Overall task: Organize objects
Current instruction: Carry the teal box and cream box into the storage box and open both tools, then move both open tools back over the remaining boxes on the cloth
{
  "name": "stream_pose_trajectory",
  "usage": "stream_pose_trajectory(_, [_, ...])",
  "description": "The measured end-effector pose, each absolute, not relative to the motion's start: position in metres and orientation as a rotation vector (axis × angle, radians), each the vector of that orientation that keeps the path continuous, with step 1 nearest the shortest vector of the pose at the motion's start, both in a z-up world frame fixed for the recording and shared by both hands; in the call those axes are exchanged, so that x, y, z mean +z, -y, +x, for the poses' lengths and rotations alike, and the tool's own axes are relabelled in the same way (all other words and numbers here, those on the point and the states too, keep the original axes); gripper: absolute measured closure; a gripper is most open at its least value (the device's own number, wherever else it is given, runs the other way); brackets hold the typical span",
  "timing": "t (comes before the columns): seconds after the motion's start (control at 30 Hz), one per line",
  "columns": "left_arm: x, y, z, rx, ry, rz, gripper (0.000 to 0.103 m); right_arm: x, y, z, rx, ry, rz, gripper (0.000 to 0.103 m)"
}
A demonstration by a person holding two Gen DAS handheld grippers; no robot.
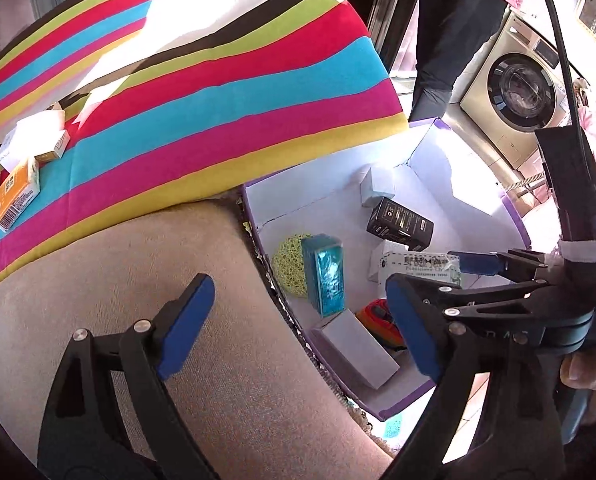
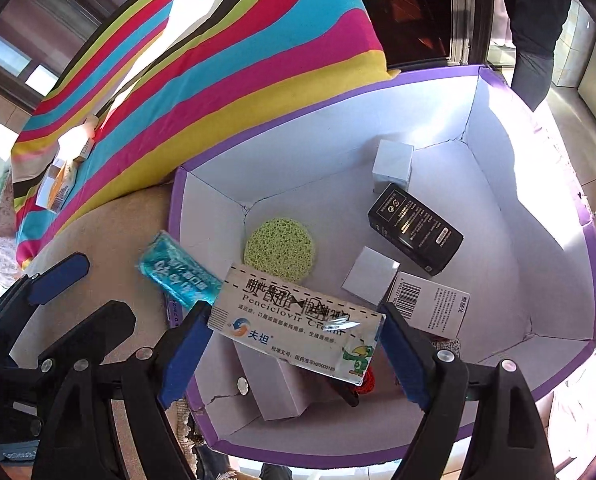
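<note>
My right gripper (image 2: 293, 344) is shut on a white Penciclovir cream box (image 2: 293, 324) and holds it above the white, purple-rimmed storage box (image 2: 494, 184); the cream box also shows in the left wrist view (image 1: 418, 266). My left gripper (image 1: 298, 320) is open, with a teal foil packet (image 1: 324, 280) between and beyond its fingers, falling or lying at the storage box's near wall; the packet shows in the right wrist view (image 2: 177, 276). Inside the storage box lie a green sponge (image 2: 279, 249), a black box (image 2: 416, 229) and several white boxes.
A striped cushion (image 1: 201, 92) on the beige sofa (image 1: 225, 360) carries an orange box (image 1: 15, 196) and small white boxes (image 1: 29, 138). A person (image 1: 450, 32) stands beyond the storage box (image 1: 438, 168), beside a washing machine (image 1: 518, 88).
</note>
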State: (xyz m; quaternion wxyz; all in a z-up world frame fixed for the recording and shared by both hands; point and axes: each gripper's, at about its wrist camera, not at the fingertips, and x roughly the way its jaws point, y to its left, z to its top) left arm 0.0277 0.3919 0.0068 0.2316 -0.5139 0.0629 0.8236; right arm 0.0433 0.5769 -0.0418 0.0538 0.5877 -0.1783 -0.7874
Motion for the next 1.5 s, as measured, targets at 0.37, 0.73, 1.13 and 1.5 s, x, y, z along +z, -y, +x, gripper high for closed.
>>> stream_pose_trajectory(0.37, [0.019,-0.361,0.029,2.334,-0.153,-1.375,0.012,-0.038,-0.552,0.041,-2.355,0.527,1.753,0.015])
stream_pose_trajectory(0.73, [0.026,-0.276,0.003,2.472,0.001,-1.445,0.012,-0.017,-0.486,0.026,-2.302,0.505,1.630,0.015])
stream_pose_trajectory(1.13, [0.027,-0.131,-0.006,2.662,0.275,-1.499,0.012,0.009,-0.390,0.006,-2.291,0.350,1.522,0.015])
stream_pose_trajectory(1.5, [0.019,-0.045,0.001,2.761,0.399,-1.513,0.012,0.018,-0.297,-0.016,-2.345,0.055,1.436,0.003])
